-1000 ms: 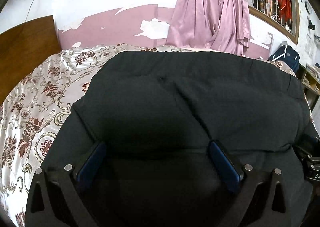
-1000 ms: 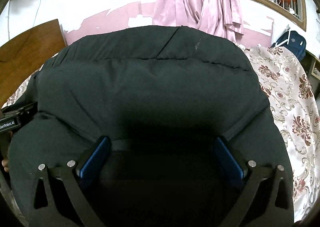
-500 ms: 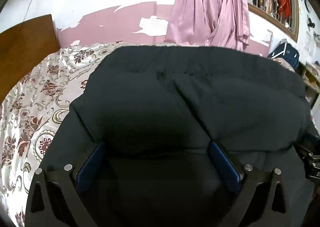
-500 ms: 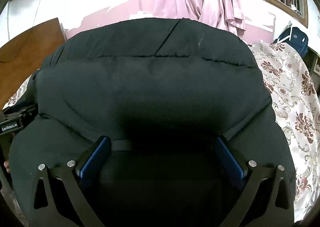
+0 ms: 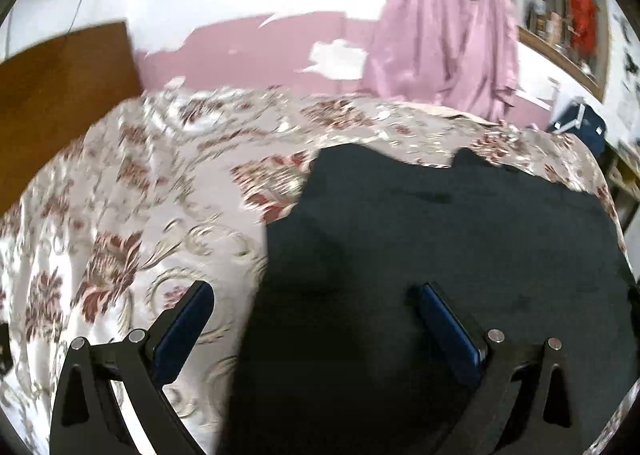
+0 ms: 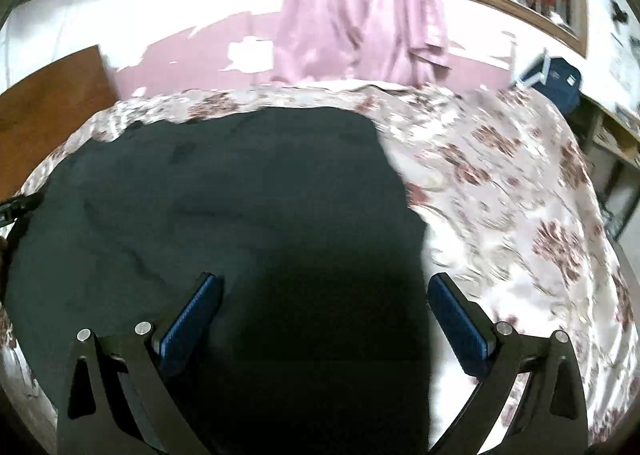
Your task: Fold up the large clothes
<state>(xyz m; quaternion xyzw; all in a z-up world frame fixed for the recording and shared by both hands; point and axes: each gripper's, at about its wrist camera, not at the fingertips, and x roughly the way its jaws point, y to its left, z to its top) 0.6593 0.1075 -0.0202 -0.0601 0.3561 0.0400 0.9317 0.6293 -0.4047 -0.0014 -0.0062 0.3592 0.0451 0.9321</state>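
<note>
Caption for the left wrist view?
Open left gripper above black garment lying on floral bedspread.

No text, label, brand, number or sign can be read in either view. Both pictures are smeared by motion blur.
</note>
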